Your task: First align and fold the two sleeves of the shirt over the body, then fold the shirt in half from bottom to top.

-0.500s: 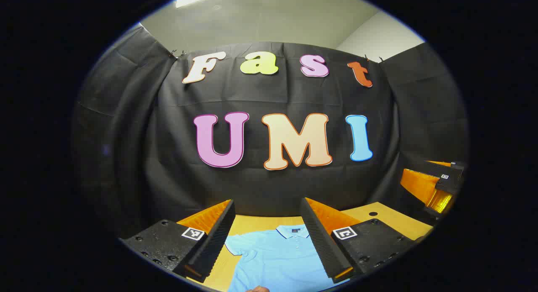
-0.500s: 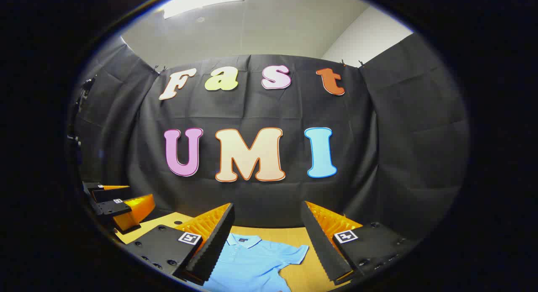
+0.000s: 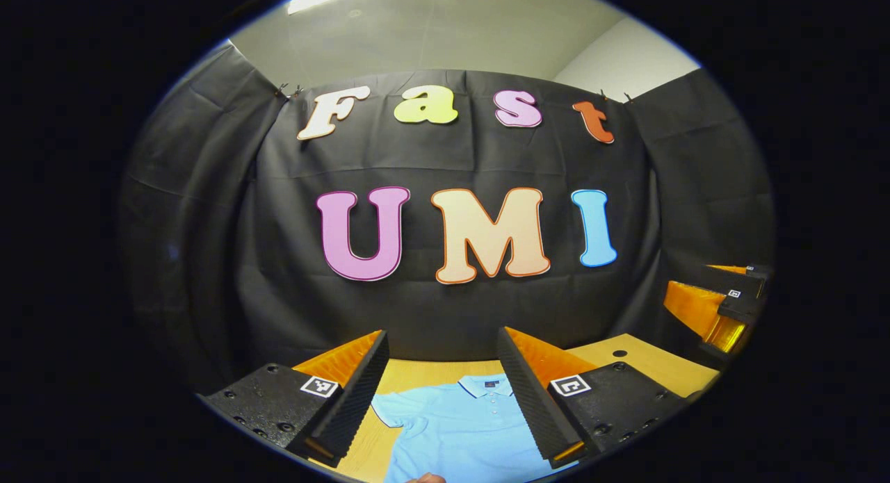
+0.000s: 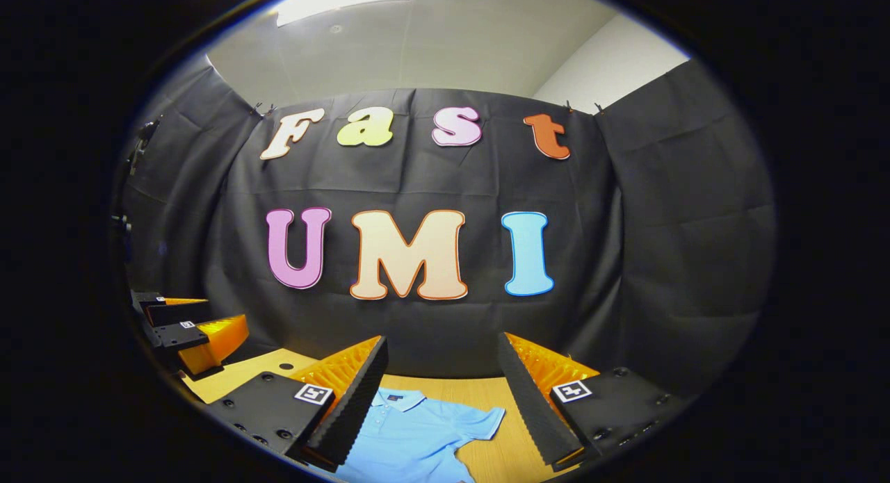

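A: Change since half a second ago? 
B: Small. In the right gripper view the booth wall is sitting a touch lower and the shirt (image 4: 410,438) is lying slightly farther left between the fingers; the left gripper view is almost unchanged, with the collar a hair higher.

A: Gripper states? 
B: The left gripper (image 3: 441,399) is hanging above the surface (image 3: 646,361) with its jaws wide apart, gripping nothing. The right gripper (image 4: 439,406) is likewise spread open and empty, also raised off the surface.

A: Where is the shirt lying? 
B: Flat on the wooden surface, collar pointing toward the booth wall (image 3: 445,316), front side up, light blue polo. In the left gripper view it is showing between the fingers, with one short sleeve (image 3: 393,408) spreading out sideways just beside the left finger. In the right gripper view the other sleeve (image 4: 483,420) is spreading out toward the right finger. Both sleeves are lying unfolded, off the body.

A: Anything farther out? 
B: Each gripper is appearing at the edge of the other's view, well apart from the shirt. A fingertip (image 3: 425,478) of a person is peeking in at the bottom edge of the left gripper view.
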The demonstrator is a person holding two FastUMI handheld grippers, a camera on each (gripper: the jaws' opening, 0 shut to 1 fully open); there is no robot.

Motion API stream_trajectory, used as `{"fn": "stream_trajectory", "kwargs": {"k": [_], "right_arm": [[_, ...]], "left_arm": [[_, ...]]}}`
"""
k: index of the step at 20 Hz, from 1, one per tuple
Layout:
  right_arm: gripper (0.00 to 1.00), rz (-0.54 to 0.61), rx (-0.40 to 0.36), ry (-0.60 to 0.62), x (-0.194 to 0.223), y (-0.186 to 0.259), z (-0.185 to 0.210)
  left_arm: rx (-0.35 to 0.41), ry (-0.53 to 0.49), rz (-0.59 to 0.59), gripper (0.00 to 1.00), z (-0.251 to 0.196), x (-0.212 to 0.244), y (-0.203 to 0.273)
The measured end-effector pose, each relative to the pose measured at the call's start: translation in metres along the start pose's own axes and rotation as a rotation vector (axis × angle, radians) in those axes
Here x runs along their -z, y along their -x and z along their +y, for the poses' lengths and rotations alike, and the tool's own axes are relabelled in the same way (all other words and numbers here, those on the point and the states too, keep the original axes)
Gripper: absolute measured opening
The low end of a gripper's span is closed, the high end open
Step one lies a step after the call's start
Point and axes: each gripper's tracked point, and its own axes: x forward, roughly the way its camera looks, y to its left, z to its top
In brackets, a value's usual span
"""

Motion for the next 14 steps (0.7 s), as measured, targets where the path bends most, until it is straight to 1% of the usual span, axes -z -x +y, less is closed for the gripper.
{"fn": "stream_trajectory", "kwargs": {"k": [5, 6, 8, 14], "right_arm": [[0.98, 0.014, -0.001, 0.007, 0.009, -0.007, 0.001], [1.00, 0.018, -0.003, 0.010, 0.011, -0.011, 0.002], [0.98, 0.029, -0.004, 0.021, 0.017, -0.019, 0.000], [0.98, 0.061, 0.027, 0.049, 0.041, -0.059, -0.012]], "left_arm": [[0.006, 0.006, -0.002, 0.94, 0.000, -0.001, -0.005], [0.007, 0.008, -0.002, 0.94, 0.001, 0.001, -0.007], [0.008, 0.010, -0.001, 0.94, 0.002, 0.002, -0.009], [0.016, 0.002, 0.004, 0.94, 0.007, 0.006, -0.024]]}}
